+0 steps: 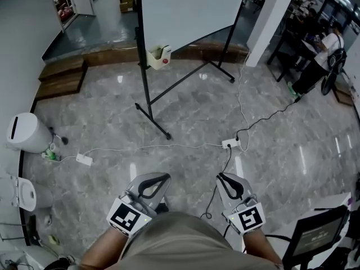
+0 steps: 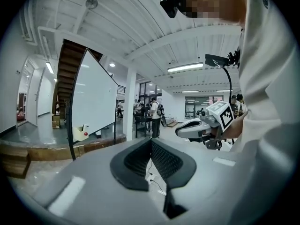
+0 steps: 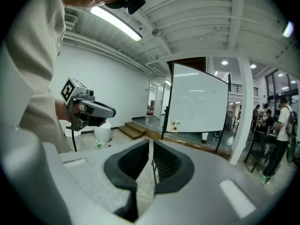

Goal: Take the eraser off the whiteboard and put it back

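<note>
At six o'clock the person's shirt (image 1: 185, 241) is filling the bottom edge. Just beyond, the left gripper (image 1: 158, 180) at seven and the right gripper (image 1: 224, 179) at five are pointing ahead, both with jaws pressed together and gripping nothing. Far off at twelve, the cream eraser (image 1: 159, 57) is sitting at the lower-left corner of the whiteboard (image 1: 185, 10).

Polished grey marble floor (image 1: 185, 111) stretches ahead of my left gripper (image 1: 153, 180) and my right gripper (image 1: 229, 180). A white power strip (image 1: 231, 144) with its cables lies just ahead of my right gripper. Wooden steps (image 1: 62, 75) sit far ahead to the left, and a white bin (image 1: 25, 133) stands off to my left. A white pillar (image 1: 270, 16) rises ahead on the right, with dark tables (image 1: 289, 41) beyond it. Strip lights (image 3: 115, 22) glow on the ceiling.
</note>
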Available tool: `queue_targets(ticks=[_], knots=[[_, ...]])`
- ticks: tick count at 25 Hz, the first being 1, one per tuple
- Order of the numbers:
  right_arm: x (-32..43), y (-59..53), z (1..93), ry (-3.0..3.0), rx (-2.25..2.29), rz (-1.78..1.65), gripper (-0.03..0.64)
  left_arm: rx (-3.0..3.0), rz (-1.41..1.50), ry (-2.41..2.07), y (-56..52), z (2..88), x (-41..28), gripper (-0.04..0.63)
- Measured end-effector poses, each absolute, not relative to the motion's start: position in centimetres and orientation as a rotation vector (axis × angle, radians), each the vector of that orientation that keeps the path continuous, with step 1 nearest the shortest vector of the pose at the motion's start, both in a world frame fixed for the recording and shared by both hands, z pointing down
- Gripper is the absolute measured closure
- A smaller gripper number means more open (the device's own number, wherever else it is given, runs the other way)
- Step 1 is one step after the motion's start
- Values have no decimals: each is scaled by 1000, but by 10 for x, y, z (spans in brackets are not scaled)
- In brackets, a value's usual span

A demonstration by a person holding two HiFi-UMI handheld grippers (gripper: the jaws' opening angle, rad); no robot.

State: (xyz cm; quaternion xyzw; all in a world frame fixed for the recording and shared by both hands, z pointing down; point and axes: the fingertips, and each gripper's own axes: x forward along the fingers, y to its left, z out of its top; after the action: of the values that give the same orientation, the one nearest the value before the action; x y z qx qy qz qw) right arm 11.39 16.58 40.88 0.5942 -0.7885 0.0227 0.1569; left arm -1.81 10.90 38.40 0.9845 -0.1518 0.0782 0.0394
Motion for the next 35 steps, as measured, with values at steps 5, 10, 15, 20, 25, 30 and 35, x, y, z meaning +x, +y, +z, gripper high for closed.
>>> queue_targets(ticks=[5, 10, 15, 20, 25, 30, 35], knots=[[92, 94, 408, -2272, 1690, 62, 598, 3007, 245, -479, 40, 388, -41, 589], [72, 36, 408, -2269, 1689, 49, 598, 3002, 231, -506, -16, 391, -62, 589], [57, -6, 408, -2280, 1639, 54, 598, 2976, 212, -547, -55, 394, -75, 589], [68, -57, 418, -2299, 1606, 53, 591, 2954, 207, -609, -95, 399, -71, 589], [90, -126, 427, -2337, 1559, 45, 558, 2947, 240, -701, -140, 402, -63, 589], [118, -205, 440, -2352, 1478, 30, 528, 2921, 233, -797, -187, 389, -45, 588], [153, -287, 457, -2346, 1462, 57, 494, 2882, 249, -897, -230, 384, -31, 588]])
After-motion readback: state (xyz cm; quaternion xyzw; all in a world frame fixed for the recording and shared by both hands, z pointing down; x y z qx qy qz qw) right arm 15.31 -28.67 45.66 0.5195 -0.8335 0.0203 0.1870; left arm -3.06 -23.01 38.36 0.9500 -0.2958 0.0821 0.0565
